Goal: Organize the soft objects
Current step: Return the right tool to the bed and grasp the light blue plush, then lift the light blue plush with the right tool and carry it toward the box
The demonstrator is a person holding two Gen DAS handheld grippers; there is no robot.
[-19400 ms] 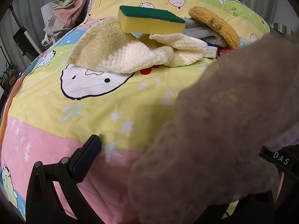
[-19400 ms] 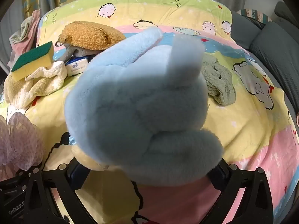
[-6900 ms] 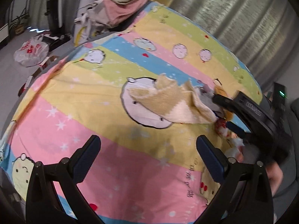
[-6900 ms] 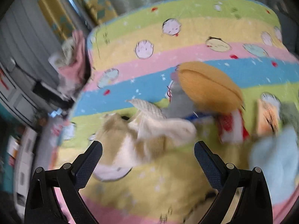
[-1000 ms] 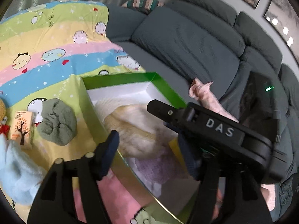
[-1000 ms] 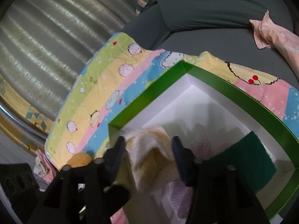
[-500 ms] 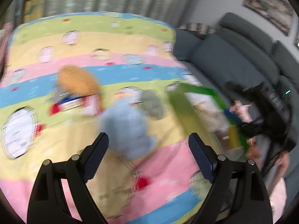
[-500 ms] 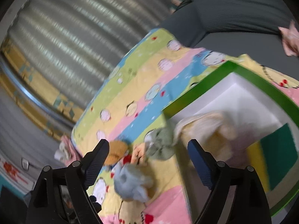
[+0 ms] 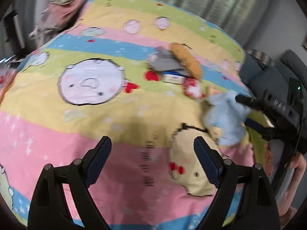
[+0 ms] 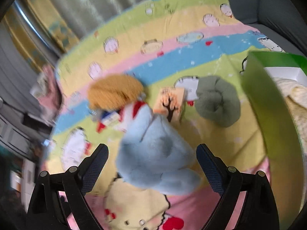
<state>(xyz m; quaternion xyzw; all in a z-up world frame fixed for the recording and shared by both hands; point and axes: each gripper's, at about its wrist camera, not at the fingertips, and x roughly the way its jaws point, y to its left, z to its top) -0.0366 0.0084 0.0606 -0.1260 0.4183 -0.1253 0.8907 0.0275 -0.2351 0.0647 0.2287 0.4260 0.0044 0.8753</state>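
A cream knitted cloth (image 10: 295, 95) is already lodged in the green-walled cardboard box (image 10: 268, 103), while a fluffy pale-blue plush toy (image 10: 153, 149), a rolled grey-green towel (image 10: 218, 101) and a tan woolly pad (image 10: 115, 91) are left on the bed. The right claw (image 10: 151, 163), empty, is seen opening over the plush; the left claw (image 9: 153, 161) is held apart, empty. A striped cartoon-print bedsheet (image 9: 96, 124) is backed by grey curtains (image 9: 211, 0) and a grey sofa (image 10: 278, 3).

No legible text, white lettering on right hand-held gripper (image 9: 247, 113) too blurred to read

Pale-blue plush (image 10: 153, 153); green box (image 10: 272, 115); pastel-striped cartoon blanket (image 9: 96, 126).
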